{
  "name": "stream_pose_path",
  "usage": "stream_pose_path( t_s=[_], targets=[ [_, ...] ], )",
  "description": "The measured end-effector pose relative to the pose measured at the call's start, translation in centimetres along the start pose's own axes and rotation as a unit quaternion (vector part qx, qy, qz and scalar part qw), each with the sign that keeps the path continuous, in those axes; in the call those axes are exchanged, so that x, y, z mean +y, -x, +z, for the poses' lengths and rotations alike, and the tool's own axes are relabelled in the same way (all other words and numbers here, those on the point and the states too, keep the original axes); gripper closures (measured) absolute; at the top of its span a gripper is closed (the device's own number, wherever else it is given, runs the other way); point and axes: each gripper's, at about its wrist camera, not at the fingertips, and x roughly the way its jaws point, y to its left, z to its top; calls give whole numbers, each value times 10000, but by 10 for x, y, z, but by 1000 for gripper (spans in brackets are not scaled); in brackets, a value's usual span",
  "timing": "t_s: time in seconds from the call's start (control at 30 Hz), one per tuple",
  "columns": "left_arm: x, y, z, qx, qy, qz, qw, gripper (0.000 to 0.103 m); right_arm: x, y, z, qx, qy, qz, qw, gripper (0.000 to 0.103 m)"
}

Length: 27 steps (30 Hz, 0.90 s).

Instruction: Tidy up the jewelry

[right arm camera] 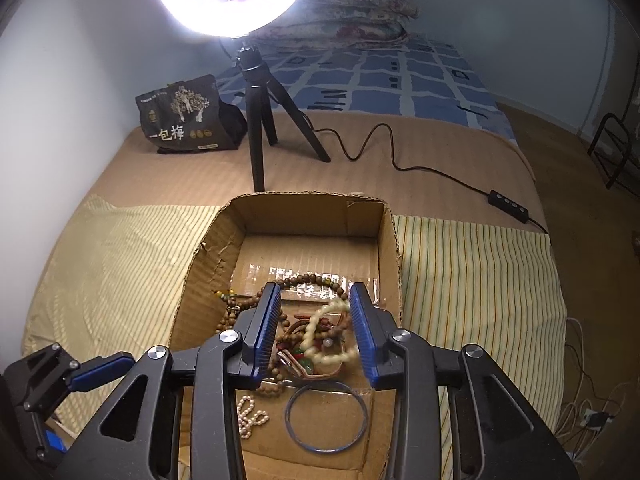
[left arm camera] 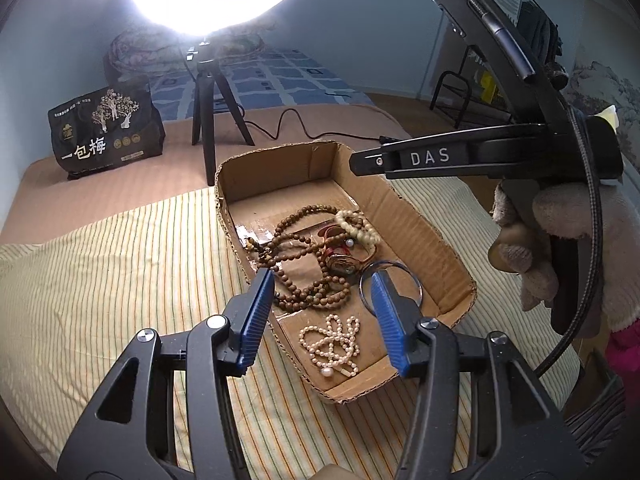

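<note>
A tangle of jewelry is seen lying on the floor of a shallow cardboard box [left arm camera: 404,204]. A long strand of brown wooden beads [left arm camera: 304,264] is looped through the middle of the box, with a cream bead bracelet [left arm camera: 356,226] and a red and gold piece [left arm camera: 340,260] lying against it. A thin blue bangle [right arm camera: 326,416] is laid flat nearer the front of the box, and a pearl necklace [left arm camera: 332,344] is bunched beside it, at the box's near end.

The left tool [left arm camera: 320,316] is held above the near part of the box with its blue pads spread apart and nothing gripped between them. The right tool [right arm camera: 314,332] is poised over the bead pile, its pads likewise parted and pressing on nothing.

The box is set on a yellow striped cloth [right arm camera: 480,280] spread over a bed. Beyond it a ring light [right arm camera: 234,4] on a small black tripod [right arm camera: 260,120] and a dark snack bag [right arm camera: 186,116] are seen.
</note>
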Motion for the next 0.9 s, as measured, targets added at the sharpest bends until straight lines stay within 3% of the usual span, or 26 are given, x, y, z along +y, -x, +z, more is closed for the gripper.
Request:
stream_pose_path(
  t_s=[0.33,0.9],
  targets=[
    [3,15,-1,-99,6,68,9999,51,2,17,-4,-121,-57,-46,9999,64],
    [17,75,-4,-359,30,229,9991,51,29,81,-24,-617,118,-266,9977,51]
  ],
)
